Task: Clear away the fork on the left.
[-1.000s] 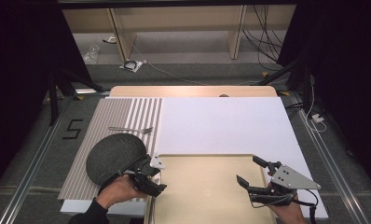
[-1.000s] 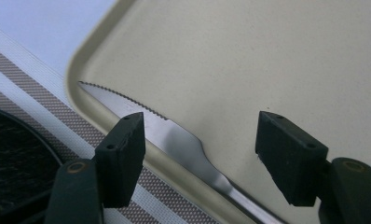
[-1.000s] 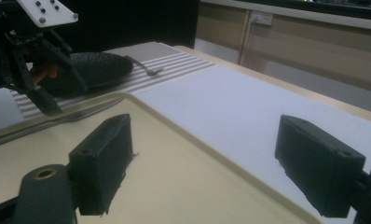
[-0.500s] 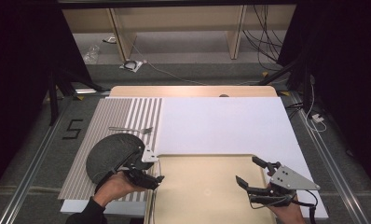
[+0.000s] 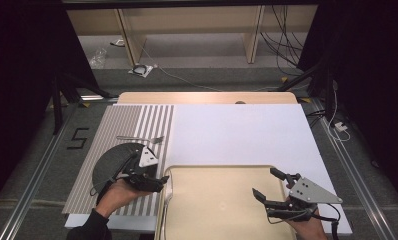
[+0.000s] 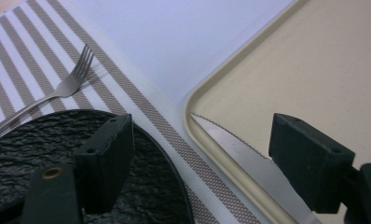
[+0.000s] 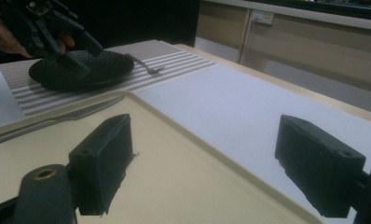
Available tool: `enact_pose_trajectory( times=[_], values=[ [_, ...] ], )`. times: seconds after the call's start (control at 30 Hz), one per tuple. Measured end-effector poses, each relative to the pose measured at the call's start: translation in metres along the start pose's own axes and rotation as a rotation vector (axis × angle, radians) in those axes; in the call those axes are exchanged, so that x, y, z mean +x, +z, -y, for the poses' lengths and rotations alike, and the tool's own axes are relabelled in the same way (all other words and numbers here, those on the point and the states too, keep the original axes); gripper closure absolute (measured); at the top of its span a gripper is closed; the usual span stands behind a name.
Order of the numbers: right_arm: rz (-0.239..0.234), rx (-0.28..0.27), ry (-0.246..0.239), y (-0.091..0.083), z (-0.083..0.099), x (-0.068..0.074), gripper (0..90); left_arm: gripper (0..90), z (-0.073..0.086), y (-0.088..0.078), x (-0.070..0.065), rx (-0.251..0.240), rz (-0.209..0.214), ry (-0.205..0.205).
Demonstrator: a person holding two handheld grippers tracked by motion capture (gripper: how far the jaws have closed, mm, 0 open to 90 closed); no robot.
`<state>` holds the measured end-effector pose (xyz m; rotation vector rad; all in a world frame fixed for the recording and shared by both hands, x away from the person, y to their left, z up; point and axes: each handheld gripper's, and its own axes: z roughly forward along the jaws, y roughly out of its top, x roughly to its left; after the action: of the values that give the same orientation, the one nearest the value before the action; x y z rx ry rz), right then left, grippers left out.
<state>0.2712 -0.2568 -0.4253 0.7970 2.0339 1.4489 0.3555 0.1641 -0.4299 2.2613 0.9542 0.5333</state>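
My left tool (image 5: 159, 181) had just been opening, jaws wide, nothing gripped; the knife (image 6: 249, 163) lay on the tray's (image 5: 222, 172) left rim beside the plate (image 5: 109, 162). My right tool (image 5: 271, 186) stood open, empty.

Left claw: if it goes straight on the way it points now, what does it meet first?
Probably the knife: its serrated blade lies just ahead between the open jaws of the left claw, along the tray edge. One jaw hangs over the black plate. Depth is unclear, so height above the blade is uncertain.
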Motion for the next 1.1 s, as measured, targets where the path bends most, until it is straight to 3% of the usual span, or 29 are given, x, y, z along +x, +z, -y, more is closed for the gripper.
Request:
enact_pose_trajectory(
  times=[0.1,0.57,1.1],
  values=[
    [0.003,0.003,0.003,0.000,-0.001,0.000,19.7,22.0,0.001,-0.001,0.005,-0.003,-0.013,0.006],
    [0.007,-0.006,0.006,0.000,0.000,0.000,19.7,22.4,0.001,0.003,0.032,-0.029,-0.059,-0.043],
    [0.011,-0.006,0.007,0.000,0.000,-0.002,19.7,23.4,-0.019,0.006,0.065,-0.014,-0.090,-0.007]
  ],
)
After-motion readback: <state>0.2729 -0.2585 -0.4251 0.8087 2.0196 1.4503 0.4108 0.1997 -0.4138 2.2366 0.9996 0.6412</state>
